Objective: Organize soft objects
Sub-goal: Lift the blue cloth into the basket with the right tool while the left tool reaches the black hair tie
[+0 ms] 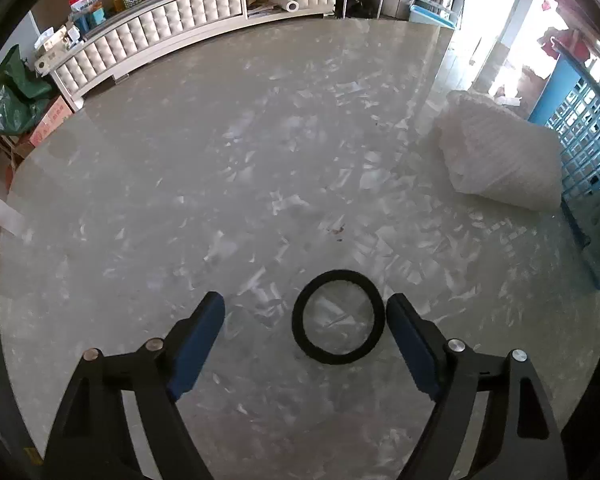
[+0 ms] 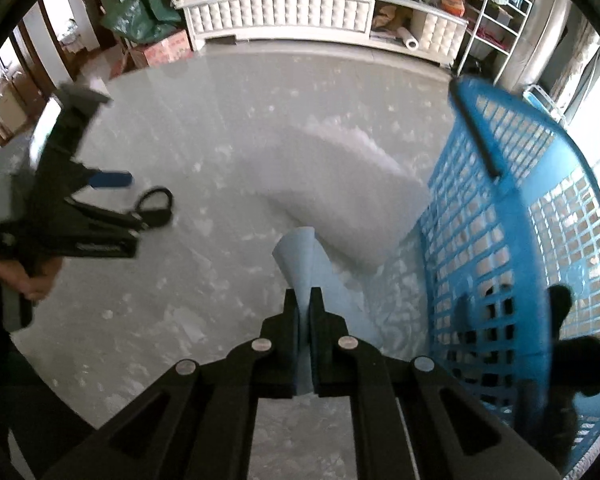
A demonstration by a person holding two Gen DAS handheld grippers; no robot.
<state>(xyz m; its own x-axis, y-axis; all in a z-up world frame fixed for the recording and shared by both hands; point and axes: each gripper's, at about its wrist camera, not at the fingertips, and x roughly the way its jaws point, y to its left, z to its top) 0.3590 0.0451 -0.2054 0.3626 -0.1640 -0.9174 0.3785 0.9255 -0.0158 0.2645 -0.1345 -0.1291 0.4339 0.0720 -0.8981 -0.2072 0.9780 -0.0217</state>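
A black soft ring (image 1: 337, 317) lies flat on the marble table, just inside the right finger of my left gripper (image 1: 305, 308), which is open above it. The ring also shows in the right wrist view (image 2: 155, 206) under the left gripper (image 2: 116, 184). My right gripper (image 2: 305, 300) is shut on a light blue cloth (image 2: 300, 258) and holds it above the table beside the blue mesh basket (image 2: 512, 216). A white pillow (image 2: 340, 196) lies on the table against the basket; it also shows in the left wrist view (image 1: 500, 152).
The basket (image 1: 584, 132) stands at the table's right edge and holds a dark object (image 2: 580, 356). The round marble table (image 1: 220, 180) fills both views. Beyond it stand a white tufted cabinet (image 1: 160, 40), a green bag (image 2: 140, 12) and a wire rack (image 2: 496, 20).
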